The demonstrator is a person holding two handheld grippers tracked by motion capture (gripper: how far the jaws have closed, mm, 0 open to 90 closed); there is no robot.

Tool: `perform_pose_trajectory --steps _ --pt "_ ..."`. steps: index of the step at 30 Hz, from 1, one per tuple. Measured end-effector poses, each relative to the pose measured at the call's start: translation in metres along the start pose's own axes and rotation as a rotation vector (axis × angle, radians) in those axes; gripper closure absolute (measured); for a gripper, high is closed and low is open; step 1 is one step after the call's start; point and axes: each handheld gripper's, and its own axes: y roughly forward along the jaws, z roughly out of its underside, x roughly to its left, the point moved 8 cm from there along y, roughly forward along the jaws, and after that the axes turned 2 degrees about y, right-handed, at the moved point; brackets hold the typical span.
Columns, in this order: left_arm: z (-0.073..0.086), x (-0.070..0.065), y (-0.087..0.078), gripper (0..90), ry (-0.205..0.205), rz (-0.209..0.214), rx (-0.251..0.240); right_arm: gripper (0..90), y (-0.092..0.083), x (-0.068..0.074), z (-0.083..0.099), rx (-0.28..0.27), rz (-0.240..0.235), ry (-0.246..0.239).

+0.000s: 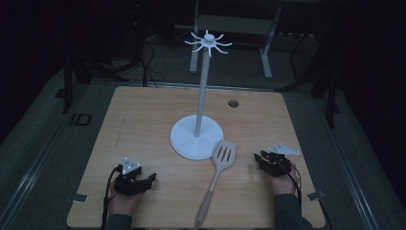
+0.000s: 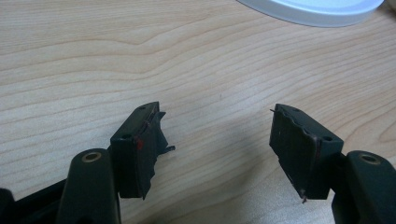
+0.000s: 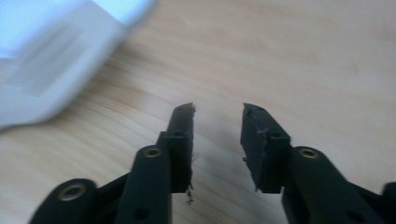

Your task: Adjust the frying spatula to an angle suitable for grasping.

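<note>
A slotted spatula (image 1: 218, 171) lies on the wooden table (image 1: 143, 124), its pale head (image 1: 224, 154) against the round base of a white hook stand (image 1: 197, 137) and its handle running toward the front edge. The stand's pole rises to a ring of hooks (image 1: 208, 42). My left gripper (image 1: 152, 178) rests at the front left, open, nothing between its jaws; the same gripper (image 2: 215, 135) hovers over bare wood. My right gripper (image 1: 258, 158) sits right of the spatula head, open and empty. The right gripper (image 3: 218, 122) has the blurred spatula head (image 3: 51, 70) at its upper left.
A small dark hole (image 1: 233, 103) marks the table's far right part. The stand's base edge (image 2: 313, 11) shows at the top of the left gripper view. Metal clips (image 1: 80, 197) sit at the front corners. Dark floor, cables and a frame lie beyond the table.
</note>
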Motion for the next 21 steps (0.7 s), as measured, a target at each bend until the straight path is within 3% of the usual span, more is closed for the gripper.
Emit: perform_pose_trajectory --steps 2,5,12,13,18,21 --pt "0.000 0.000 0.000 34.5 0.001 0.000 0.000 68.9 -0.006 0.010 -0.012 -0.034 -0.031 -0.020" --pt "0.000 0.000 0.000 34.4 0.003 0.001 0.000 71.3 -0.010 0.021 -0.023 -0.040 -0.045 -0.064" --pt "0.000 -0.001 0.000 34.4 0.005 0.005 0.001 76.4 -0.006 0.041 -0.034 -0.010 -0.087 -0.151" --pt "0.000 -0.001 0.000 34.4 0.003 0.006 0.001 76.9 -0.001 0.047 -0.037 0.011 -0.109 -0.171" --pt "0.000 -0.001 0.001 34.4 0.008 0.003 0.001 89.5 0.007 0.056 -0.046 0.030 -0.123 -0.231" --pt "0.000 -0.001 0.001 34.4 0.007 0.005 0.001 90.0 0.017 0.066 -0.053 0.058 -0.145 -0.273"
